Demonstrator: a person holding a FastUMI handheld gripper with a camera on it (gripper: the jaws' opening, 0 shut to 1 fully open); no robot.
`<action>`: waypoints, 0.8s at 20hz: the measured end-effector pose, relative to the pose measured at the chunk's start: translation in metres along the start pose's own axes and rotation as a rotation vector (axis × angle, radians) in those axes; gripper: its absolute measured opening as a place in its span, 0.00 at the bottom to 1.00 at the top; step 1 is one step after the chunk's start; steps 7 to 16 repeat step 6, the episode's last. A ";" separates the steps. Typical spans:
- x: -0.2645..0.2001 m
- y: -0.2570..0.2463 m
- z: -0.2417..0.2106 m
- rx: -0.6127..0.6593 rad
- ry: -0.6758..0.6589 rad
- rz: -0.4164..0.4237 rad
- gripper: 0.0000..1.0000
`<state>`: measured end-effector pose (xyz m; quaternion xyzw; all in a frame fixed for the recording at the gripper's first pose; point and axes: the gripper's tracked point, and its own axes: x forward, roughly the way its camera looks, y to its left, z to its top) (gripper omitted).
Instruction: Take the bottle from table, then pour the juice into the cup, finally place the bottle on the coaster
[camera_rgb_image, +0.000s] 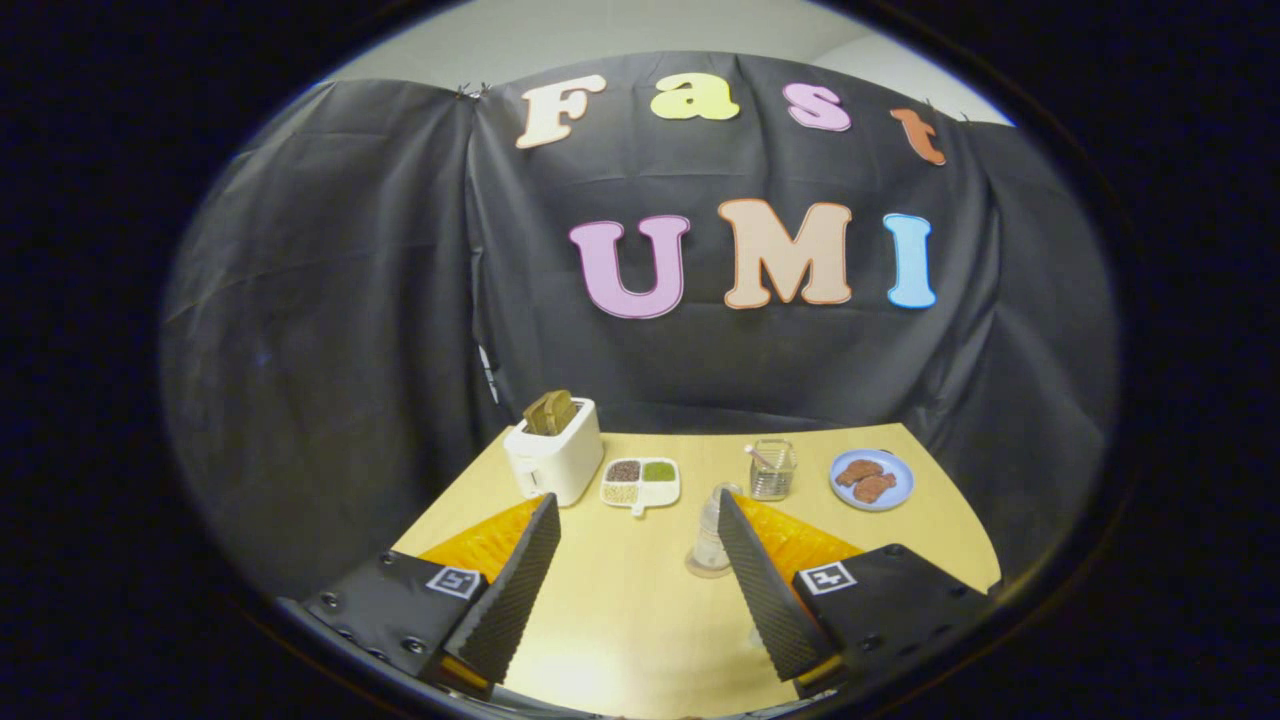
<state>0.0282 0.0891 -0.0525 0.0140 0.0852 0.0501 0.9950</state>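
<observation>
A clear plastic bottle (707, 535) stands upright on the wooden table (630, 600), just inside my right finger (760, 580), which hides its right side. Under its base lies a pale round disc (703, 571) that looks like the coaster. Beyond the bottle and a little to the right stands a clear glass cup (772, 470) with a thin stick in it. My gripper (636, 498) is open wide above the near part of the table. Nothing is between its fingers, and the bottle is near the right fingertip.
A white toaster (555, 462) with brown bread in it stands at the far left. Beside it lies a white divided dish (640, 482) of grains. A blue plate (872, 478) with brown pieces sits at the far right. Black cloth walls close the booth behind.
</observation>
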 end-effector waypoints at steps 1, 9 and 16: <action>-0.002 -0.003 -0.001 0.005 -0.003 0.006 0.99; -0.004 -0.032 0.005 0.014 -0.012 -0.025 0.99; -0.004 -0.032 0.005 0.014 -0.012 -0.025 0.99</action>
